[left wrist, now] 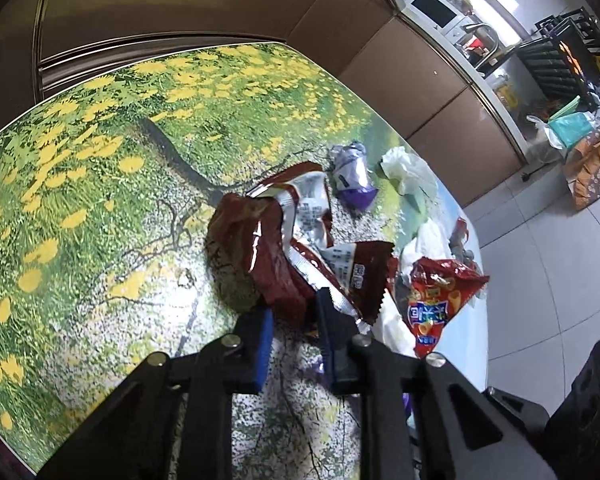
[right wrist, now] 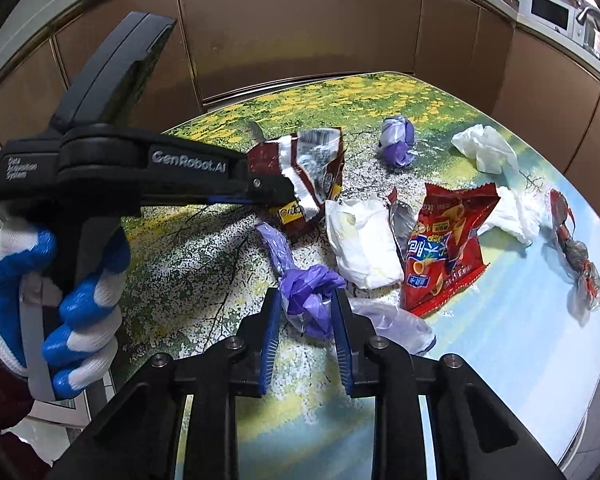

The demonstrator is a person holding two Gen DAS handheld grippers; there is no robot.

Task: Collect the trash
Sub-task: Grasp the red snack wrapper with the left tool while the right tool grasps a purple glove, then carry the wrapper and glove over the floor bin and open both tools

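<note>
The left gripper (left wrist: 292,322) has its blue-padded jaws pinching the lower edge of a crumpled dark-red foil snack wrapper with a silver inside (left wrist: 284,248). The right wrist view shows that wrapper (right wrist: 304,172) hanging from the tool, seemingly clear of the flower-printed tabletop (right wrist: 204,264). The right gripper (right wrist: 305,334) has its jaws spread on either side of a knotted purple plastic bag (right wrist: 306,296), which lies on the tabletop near its front edge; the pads sit just beside the plastic and do not clearly press it.

Judging from this, one piece is already picked up and a second grasp is being set up. The next move would call for closing the right jaws on the purple knot, the thickest part, since the loose film around it would slip or tear.

The bag looks thin, soft and bunched, with a pale translucent tail (right wrist: 396,322) trailing toward the right edge.

Further out lie a white crumpled tissue (right wrist: 364,240) and a bright red printed chip packet (right wrist: 440,248) mid-table. A second white tissue wad (right wrist: 516,212) and a clear-and-red twisted wrapper (right wrist: 576,252) sit toward the right edge. A small purple-and-white wad (right wrist: 396,140) and a white plastic scrap (right wrist: 484,148) lie toward the far edge.
</note>
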